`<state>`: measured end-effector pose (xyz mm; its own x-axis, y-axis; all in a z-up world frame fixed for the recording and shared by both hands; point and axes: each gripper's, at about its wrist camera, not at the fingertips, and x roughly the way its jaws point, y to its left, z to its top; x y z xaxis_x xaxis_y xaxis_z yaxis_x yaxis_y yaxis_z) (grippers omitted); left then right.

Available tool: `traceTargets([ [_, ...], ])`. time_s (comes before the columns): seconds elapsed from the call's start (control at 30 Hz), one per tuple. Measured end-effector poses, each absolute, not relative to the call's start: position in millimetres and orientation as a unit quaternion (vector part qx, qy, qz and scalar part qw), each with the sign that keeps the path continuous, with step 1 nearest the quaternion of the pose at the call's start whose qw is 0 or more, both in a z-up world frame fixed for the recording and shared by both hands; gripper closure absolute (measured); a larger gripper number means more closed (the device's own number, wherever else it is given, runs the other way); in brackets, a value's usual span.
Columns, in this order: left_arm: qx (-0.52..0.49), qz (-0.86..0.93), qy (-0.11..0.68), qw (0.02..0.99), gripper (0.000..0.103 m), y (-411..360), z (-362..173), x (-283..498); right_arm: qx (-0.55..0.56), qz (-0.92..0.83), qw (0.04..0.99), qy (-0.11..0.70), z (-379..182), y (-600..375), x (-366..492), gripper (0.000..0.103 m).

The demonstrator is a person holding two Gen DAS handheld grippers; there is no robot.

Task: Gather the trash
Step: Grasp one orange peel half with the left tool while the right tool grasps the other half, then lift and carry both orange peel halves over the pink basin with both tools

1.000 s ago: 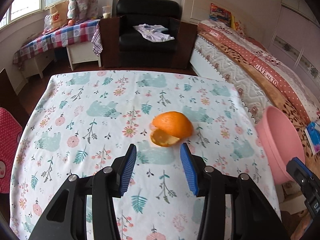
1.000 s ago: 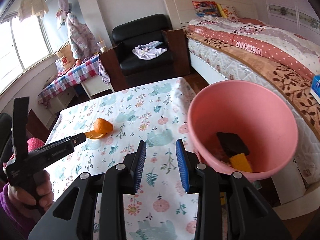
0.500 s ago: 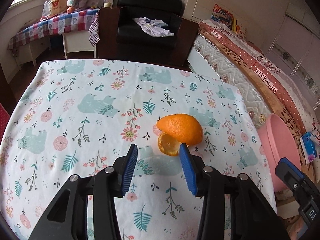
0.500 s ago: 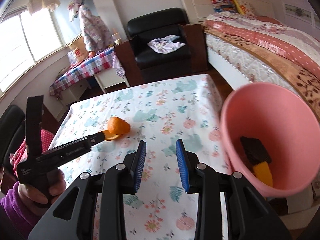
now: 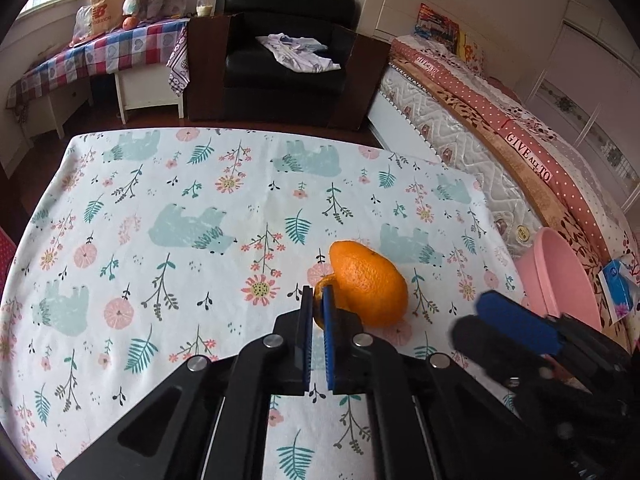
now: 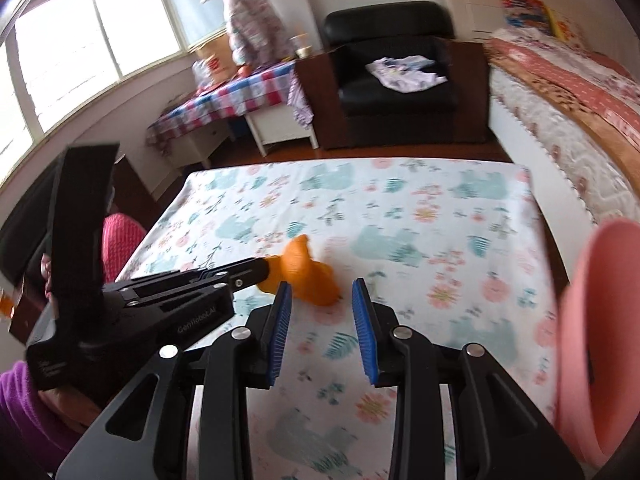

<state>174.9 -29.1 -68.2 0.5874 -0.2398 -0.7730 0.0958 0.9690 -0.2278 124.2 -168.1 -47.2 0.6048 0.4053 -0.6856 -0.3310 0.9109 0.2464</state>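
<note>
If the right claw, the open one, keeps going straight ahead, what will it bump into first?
Most likely the orange peel. The right claw is open and points straight at it, with the peel sitting just past its tips. The left claw already pinches that peel's edge. The picture is blurry, so the exact gap is hard to judge.

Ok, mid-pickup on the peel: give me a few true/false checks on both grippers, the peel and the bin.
1. The left gripper is shut on the orange peel. True.
2. The right gripper is shut on the peel as well. False: its jaws stand open and hold nothing.
3. The pink bin stands in the middle of the floral tablecloth. False: it sits past the table's right edge.
4. The peel is already in the bin. False: it is over the tablecloth.
5. White clothing lies on the black armchair. True.
</note>
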Motion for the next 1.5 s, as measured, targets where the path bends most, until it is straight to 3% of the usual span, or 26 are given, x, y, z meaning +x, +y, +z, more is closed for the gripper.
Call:
traceTargets([
  [0.77,-0.105,-0.116,0.446,0.881,0.099,8.6,-64.7,172.0,-0.024,0.243,0.875,0.417,-78.5,-121.8,154.5,0.067],
  [1.0,-0.114,-0.110,0.444,0.882,0.099,13.1,-63.5,166.6,0.001,0.233,0.883,0.408,-74.0,-130.2,146.6,0.083],
  [1.5,-0.093,-0.073,0.409,0.905,0.099,0.8,-34.5,136.5,0.053,0.171,0.909,0.375,-38.5,-176.3,98.8,0.084],
])
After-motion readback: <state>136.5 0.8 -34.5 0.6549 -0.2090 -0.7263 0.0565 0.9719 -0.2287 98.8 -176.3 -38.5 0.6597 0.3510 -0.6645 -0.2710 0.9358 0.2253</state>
